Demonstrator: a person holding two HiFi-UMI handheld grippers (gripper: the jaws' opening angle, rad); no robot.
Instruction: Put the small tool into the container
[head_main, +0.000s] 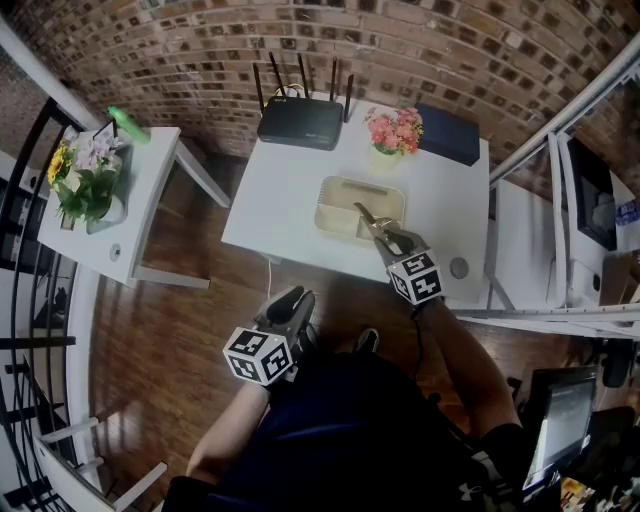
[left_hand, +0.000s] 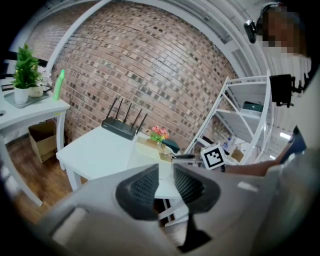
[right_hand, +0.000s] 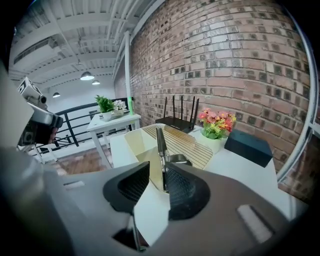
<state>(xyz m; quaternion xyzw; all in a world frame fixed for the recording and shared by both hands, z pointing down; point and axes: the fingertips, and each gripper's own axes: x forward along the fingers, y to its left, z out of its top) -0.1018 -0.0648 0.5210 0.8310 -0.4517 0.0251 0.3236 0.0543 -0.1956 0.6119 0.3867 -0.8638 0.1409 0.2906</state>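
1. We are at the release step: the right gripper (right_hand: 156, 175) hangs over the container (right_hand: 187, 142) at frame centre, jaws apart
2. The small tool (right_hand: 161, 145) leans against one pad only, unclamped, its tip over the container
3. The left gripper (left_hand: 166, 172) sits low at lower left of the head view, jaws apart, empty
4. Next move, in our judgement: let the tool fall clear, then lift straight away

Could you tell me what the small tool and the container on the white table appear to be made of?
Small tool: looks like metal, grey and glossy, with bright glints along its thin bar. Container: probably plastic, cream and matt, with smooth moulded walls and a ribbed floor. A wood-fibre material cannot be ruled out.
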